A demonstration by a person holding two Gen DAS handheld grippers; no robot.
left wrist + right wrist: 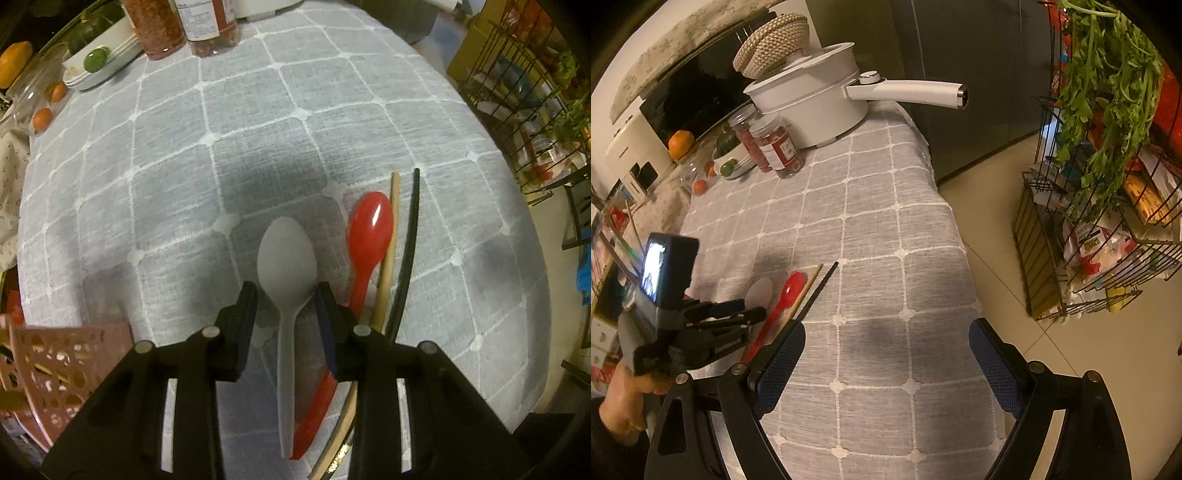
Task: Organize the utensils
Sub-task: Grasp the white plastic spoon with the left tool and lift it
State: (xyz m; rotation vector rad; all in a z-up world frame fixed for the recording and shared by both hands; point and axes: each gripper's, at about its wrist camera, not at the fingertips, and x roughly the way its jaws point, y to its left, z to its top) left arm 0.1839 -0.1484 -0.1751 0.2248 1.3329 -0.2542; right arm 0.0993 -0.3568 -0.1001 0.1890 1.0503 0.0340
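Left wrist view: jaws narrowed around the white spoon's neck, a grip about to be made or missed.

Left gripper [286, 295] straddles the white spoon [287, 254] on the tablecloth [258, 122]; pads look just beside it, not pressing, so it may slip or pivot. Right of it the red spoon [369, 229], wooden chopstick [389, 251] and black chopstick [410, 236] lie close enough to snag. Right gripper [886, 363] hangs released, empty, over bare cloth.

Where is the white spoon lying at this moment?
In the left wrist view the white spoon lies on the grey tablecloth, between the left tongs, with the red spoon at its right.
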